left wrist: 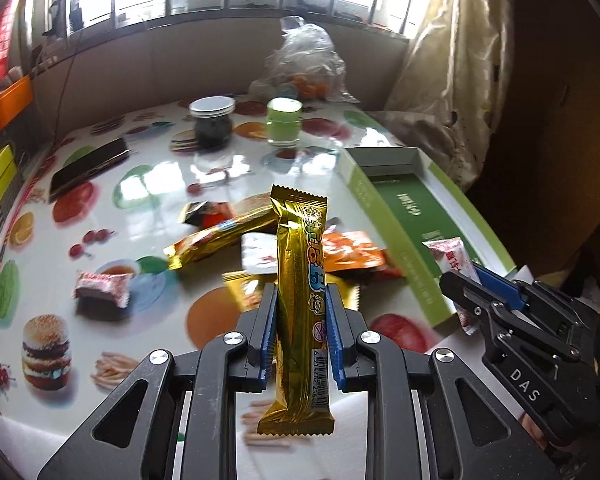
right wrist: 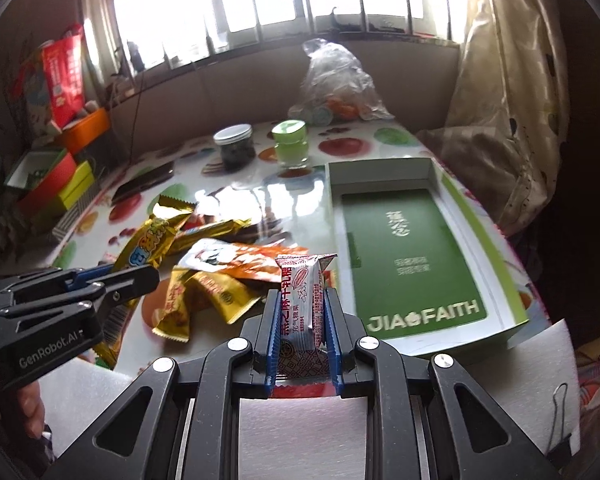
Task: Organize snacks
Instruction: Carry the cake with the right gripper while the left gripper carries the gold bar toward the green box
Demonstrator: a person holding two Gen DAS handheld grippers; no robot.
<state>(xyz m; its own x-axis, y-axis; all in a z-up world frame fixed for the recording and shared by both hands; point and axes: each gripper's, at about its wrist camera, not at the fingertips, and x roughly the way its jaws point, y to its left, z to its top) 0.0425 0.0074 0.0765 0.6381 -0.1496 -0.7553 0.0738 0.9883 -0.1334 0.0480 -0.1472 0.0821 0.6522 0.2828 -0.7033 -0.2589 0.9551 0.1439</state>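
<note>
My left gripper (left wrist: 300, 304) is shut on a long gold snack bar (left wrist: 298, 280) and holds it upright above the table. My right gripper (right wrist: 302, 308) is shut on a small white and red candy packet (right wrist: 302, 300); it also shows in the left wrist view (left wrist: 466, 280) at the near edge of the green box. A pile of gold and orange snack packets (right wrist: 216, 276) lies mid-table. The open green and white box (right wrist: 404, 256) lies empty to the right. A pink wrapped candy (left wrist: 102, 286) lies alone at the left.
A dark jar (right wrist: 236, 146), a green-lidded jar (right wrist: 290, 142) and a plastic bag (right wrist: 336, 84) stand at the back of the fruit-print table (left wrist: 160, 176). A black phone (left wrist: 88, 168) lies at the left. Coloured boxes (right wrist: 56, 180) stack beyond the left edge. A curtain (right wrist: 512, 92) hangs at the right.
</note>
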